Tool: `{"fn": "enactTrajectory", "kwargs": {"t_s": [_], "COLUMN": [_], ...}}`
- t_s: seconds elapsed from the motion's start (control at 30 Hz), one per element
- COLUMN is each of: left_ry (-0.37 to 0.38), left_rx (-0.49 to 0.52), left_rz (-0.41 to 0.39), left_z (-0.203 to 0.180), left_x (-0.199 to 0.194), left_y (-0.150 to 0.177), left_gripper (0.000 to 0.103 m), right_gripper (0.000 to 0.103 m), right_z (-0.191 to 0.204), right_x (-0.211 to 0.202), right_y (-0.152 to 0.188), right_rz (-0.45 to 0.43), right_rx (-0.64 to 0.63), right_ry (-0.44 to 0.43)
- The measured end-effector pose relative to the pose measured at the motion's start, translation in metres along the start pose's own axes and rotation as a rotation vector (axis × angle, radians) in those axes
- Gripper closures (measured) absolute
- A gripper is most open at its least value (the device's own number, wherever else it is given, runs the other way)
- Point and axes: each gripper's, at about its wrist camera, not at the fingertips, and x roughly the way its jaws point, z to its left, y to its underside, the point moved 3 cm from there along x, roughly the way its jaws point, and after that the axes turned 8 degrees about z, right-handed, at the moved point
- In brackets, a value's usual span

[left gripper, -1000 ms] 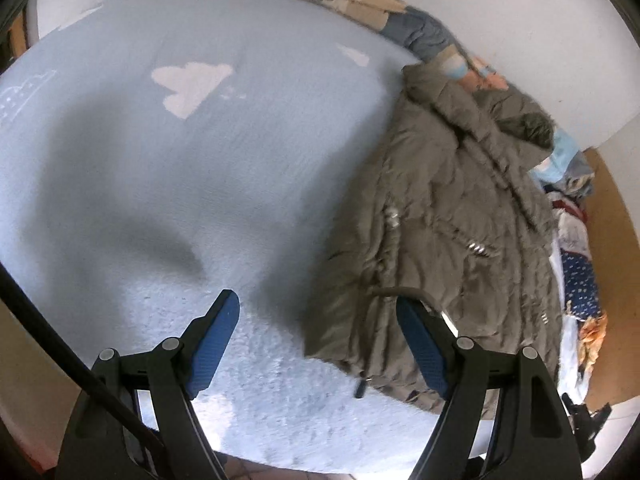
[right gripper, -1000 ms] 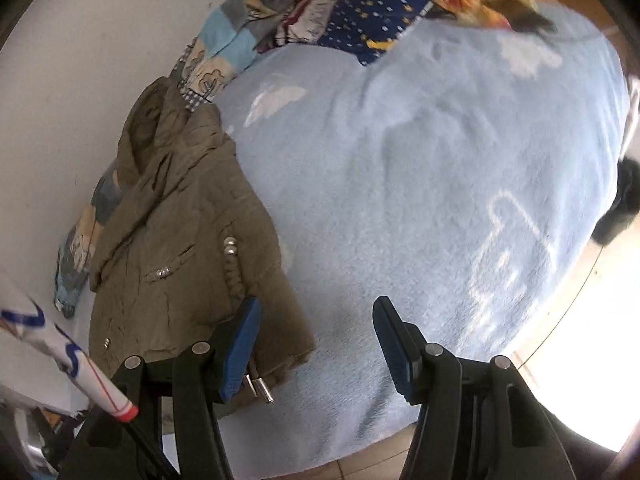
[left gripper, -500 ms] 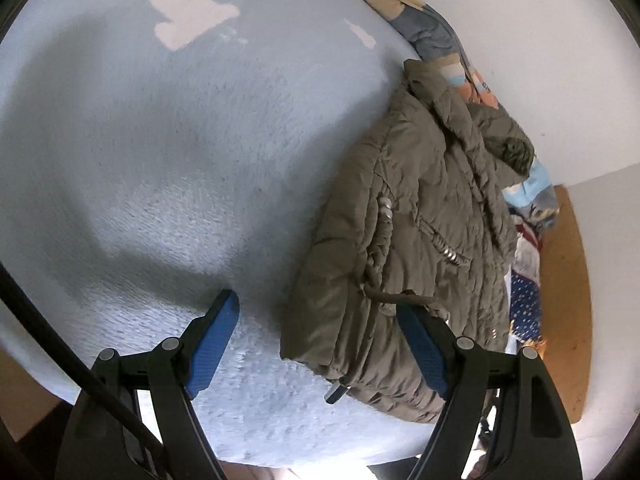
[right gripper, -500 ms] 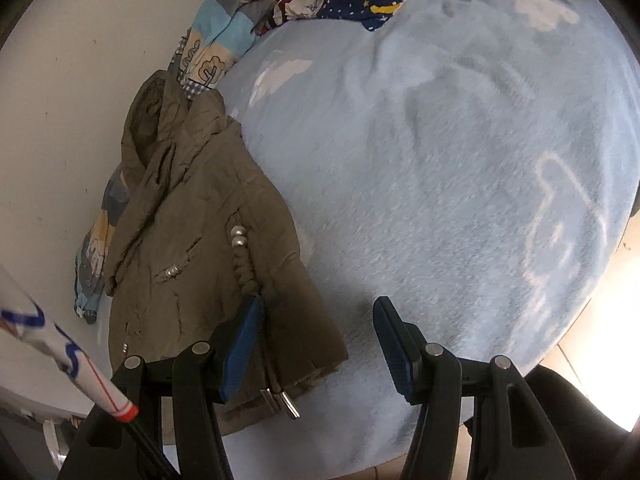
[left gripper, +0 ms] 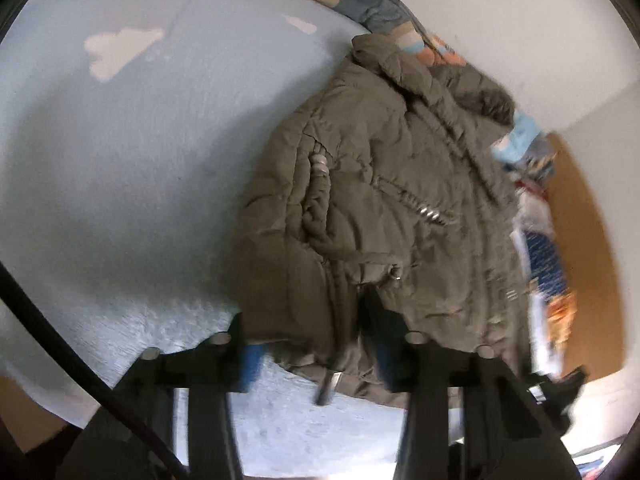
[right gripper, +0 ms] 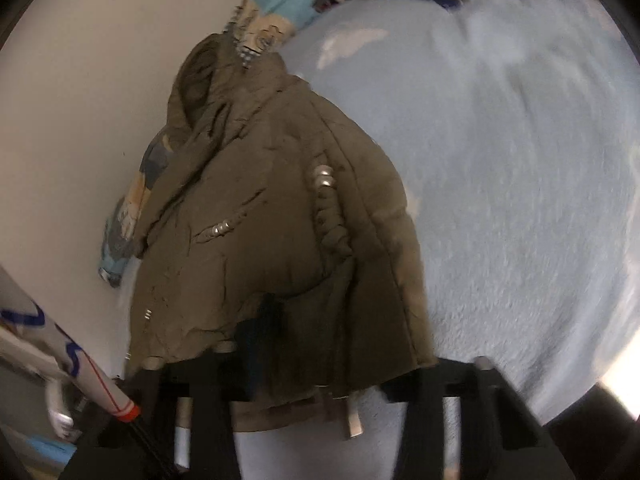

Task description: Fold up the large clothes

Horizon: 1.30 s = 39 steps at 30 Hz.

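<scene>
Slippage is my main worry from where I'm standing, because both grips are on the very hem of that puffy olive-brown quilted jacket and it's thick, springy stuff. The left gripper has just been closing its jaws, and a bunched fold of the hem corner sits between the blue pads; they look pinched onto it, though blur makes it hard to say how deep the bite is. The right gripper has been closing too, and the other end of the hem drapes over and between its jaws, hiding one finger almost completely, so it reads as clamped on the fabric. If either one only has the outer shell and not the padding, I reckon the layer could slide out once it's lifted and the fold would come out lopsided.

Second thing: a metal zip pull dangles right at the hem next to the right jaws, and it could snag or get trapped in the fold.

Further back, the jacket lies flat on the pale blue fleece blanket with white clouds covering the bed, hood end pointing away toward the white wall. The hood butts up against a rumpled patterned quilt along the far edge, which might drag along if the jacket gets pulled.
</scene>
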Motion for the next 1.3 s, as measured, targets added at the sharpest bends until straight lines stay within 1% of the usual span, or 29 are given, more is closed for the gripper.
{"fn": "enactTrajectory", "kwargs": {"t_s": [0.1,0.17,0.2,0.27,0.3,0.37,0.4,0.43,0.47,0.53,0.57,0.6,0.63,0.67,0.73,0.8,0.87,0.93,1.03,1.13,1.3], "left_ry": [-0.066,-0.095,-0.106,-0.128,-0.135,-0.14,-0.135,-0.127,-0.119,-0.135,-0.145,-0.166,-0.178,-0.18,-0.187,-0.206,-0.219,-0.229,-0.218,-0.211,-0.206], "left_rx": [0.049,0.066,0.074,0.092,0.107,0.127,0.13,0.133,0.137,0.15,0.162,0.179,0.194,0.206,0.234,0.272,0.304,0.347,0.376,0.392,0.398], "left_rz": [-0.008,-0.014,-0.016,-0.025,-0.029,-0.033,-0.031,-0.025,-0.019,-0.019,-0.028,-0.043,-0.056,-0.068,-0.1,-0.136,-0.161,-0.189,-0.201,-0.201,-0.194], "left_z": [-0.006,-0.007,-0.008,-0.009,-0.011,-0.012,-0.013,-0.014,-0.016,-0.018,-0.021,-0.023,-0.026,-0.029,-0.035,-0.043,-0.05,-0.06,-0.066,-0.07,-0.067], "left_x": [0.006,0.009,0.01,0.013,0.014,0.016,0.017,0.018,0.019,0.019,0.019,0.019,0.018,0.015,0.008,0.0,-0.007,-0.015,-0.024,-0.031,-0.04], "left_y": [0.001,0.001,0.002,0.002,0.003,0.004,0.004,0.003,0.002,0.002,0.002,0.002,0.003,0.003,0.004,0.007,0.012,0.019,0.031,0.043,0.061], "left_gripper": [0.062,0.062,0.061,0.056,0.054,0.048,0.045,0.04,0.036,0.036,0.041,0.046,0.056,0.066,0.074,0.077,0.079,0.08,0.08,0.08,0.08], "right_gripper": [0.071,0.071,0.068,0.064,0.063,0.062,0.061,0.061,0.06,0.058,0.059,0.065,0.069,0.078,0.082,0.086,0.088,0.089,0.09,0.091,0.091], "right_z": [-0.002,-0.003,-0.004,-0.006,-0.008,-0.01,-0.01,-0.01,-0.011,-0.012,-0.011,-0.011,-0.01,-0.008,-0.003,0.004,0.015,0.022,0.029,0.03,0.023], "right_x": [0.004,0.01,0.012,0.018,0.021,0.022,0.022,0.023,0.022,0.024,0.023,0.022,0.019,0.017,0.012,0.005,-0.004,-0.014,-0.029,-0.044,-0.061], "right_y": [0.0,-0.001,-0.001,-0.003,-0.003,-0.004,-0.005,-0.005,-0.004,-0.003,-0.003,-0.004,-0.004,-0.005,-0.005,-0.004,-0.003,-0.002,-0.001,0.002,0.012], "right_rz": [0.004,0.014,0.02,0.029,0.031,0.035,0.035,0.034,0.027,0.008,0.007,0.011,0.007,0.0,-0.016,-0.038,-0.073,-0.103,-0.141,-0.159,-0.148], "right_rx": [0.0,0.008,0.015,0.031,0.042,0.049,0.051,0.055,0.06,0.068,0.056,0.047,0.042,0.038,0.011,-0.024,-0.083,-0.117,-0.153,-0.167,-0.133], "right_ry": [0.009,0.007,0.006,0.008,0.004,0.003,0.003,0.0,-0.007,-0.021,-0.015,-0.001,-0.007,-0.013,0.001,0.025,0.067,0.079,0.085,0.087,0.077]}}
